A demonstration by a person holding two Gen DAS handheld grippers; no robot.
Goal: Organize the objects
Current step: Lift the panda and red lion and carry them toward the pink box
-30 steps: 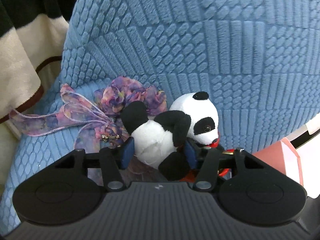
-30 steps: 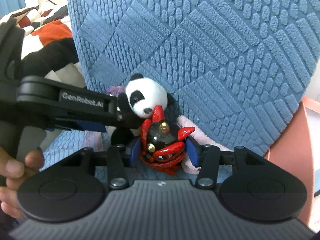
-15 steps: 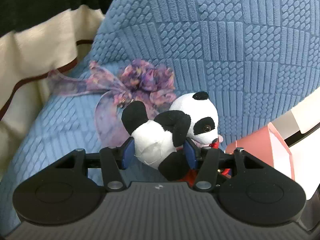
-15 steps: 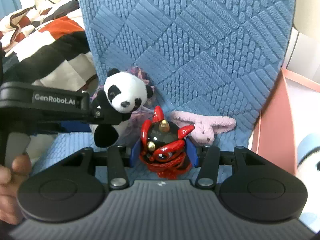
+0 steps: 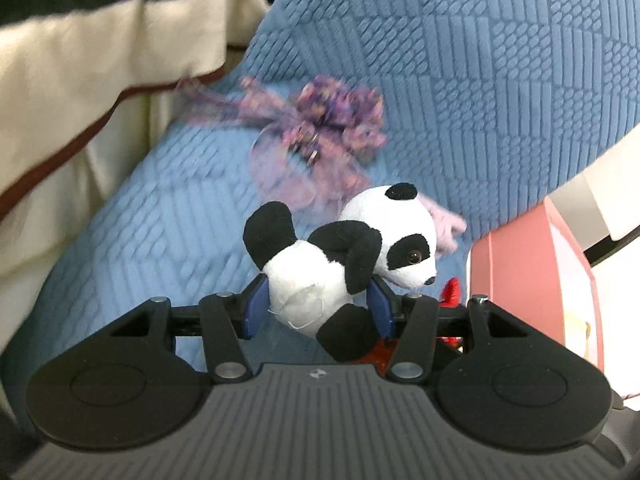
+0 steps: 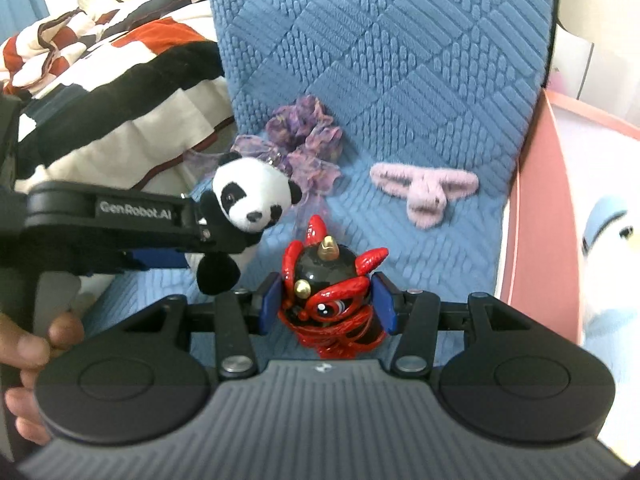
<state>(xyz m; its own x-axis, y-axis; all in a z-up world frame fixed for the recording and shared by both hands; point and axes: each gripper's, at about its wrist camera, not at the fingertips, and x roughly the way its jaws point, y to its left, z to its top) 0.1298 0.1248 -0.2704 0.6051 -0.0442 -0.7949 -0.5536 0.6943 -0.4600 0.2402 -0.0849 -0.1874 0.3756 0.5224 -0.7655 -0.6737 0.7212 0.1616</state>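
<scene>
My left gripper (image 5: 316, 308) is shut on a plush panda (image 5: 340, 264), its blue pads pressing the white belly. From the right wrist view that panda (image 6: 248, 200) hangs off the left tool at the left, above the seat. My right gripper (image 6: 326, 306) is shut on a red and black horned figurine (image 6: 328, 300); only a sliver of that figurine (image 5: 450, 290) shows in the left wrist view. On the blue quilted seat (image 6: 400, 264) lie a purple ribbon scrunchie (image 6: 308, 148) and a pink fuzzy hair clip (image 6: 426, 190). The scrunchie (image 5: 332, 128) looks blurred in the left wrist view.
A pink box (image 6: 540, 220) stands by the seat's right edge, also the pink box (image 5: 524, 280) at the right. A striped blanket (image 6: 112, 72) is piled on the left. A person's hand (image 6: 28, 364) grips the left tool. A pale blue plush (image 6: 608, 248) sits at far right.
Both grippers have drawn back from the seat's backrest with their toys still held. The scrunchie and the pink clip now lie farther ahead, and more of the pink box shows.
</scene>
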